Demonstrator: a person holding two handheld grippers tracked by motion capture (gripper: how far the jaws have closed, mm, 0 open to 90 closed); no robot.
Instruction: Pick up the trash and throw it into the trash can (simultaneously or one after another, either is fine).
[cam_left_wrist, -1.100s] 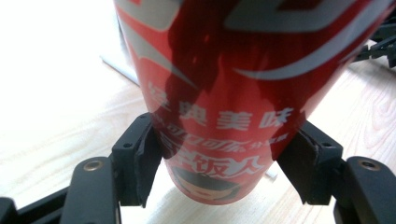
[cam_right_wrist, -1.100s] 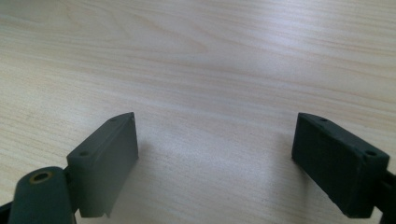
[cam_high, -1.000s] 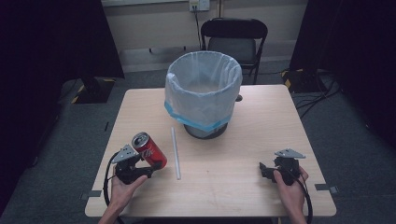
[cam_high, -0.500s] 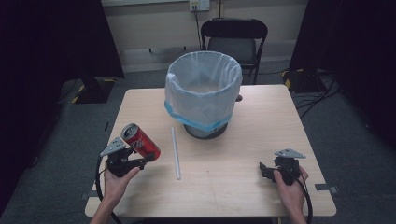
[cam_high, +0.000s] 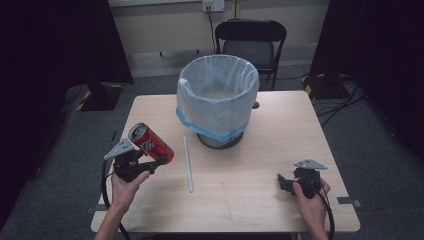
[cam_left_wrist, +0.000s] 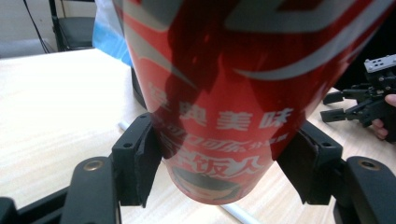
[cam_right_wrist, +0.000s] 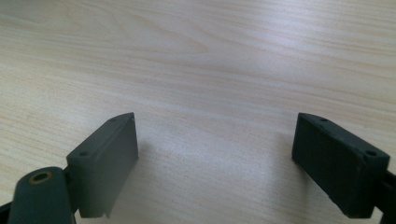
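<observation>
Left gripper (cam_high: 150, 161) risen, clenched on red can (cam_high: 151, 144) (tilted); right gripper (cam_high: 286, 183) released, on table (cam_high: 260, 200).

Each tool is matte black: the left tool (cam_high: 150, 162) and right tool (cam_high: 285, 182) carry a grey three-cornered plate (small holes in it), a trailing black cable, blocky pads and a brass-coloured pivot screw.

- The table (cam_high: 235, 200) is evenly lit from above in the high view, while the room's left and right sides are lost in darkness.
- Soft glare is seen on the wood in the right gripper view.
- The can (cam_left_wrist: 243, 93) is rendered close and slightly soft, its upper part shadowed.
</observation>
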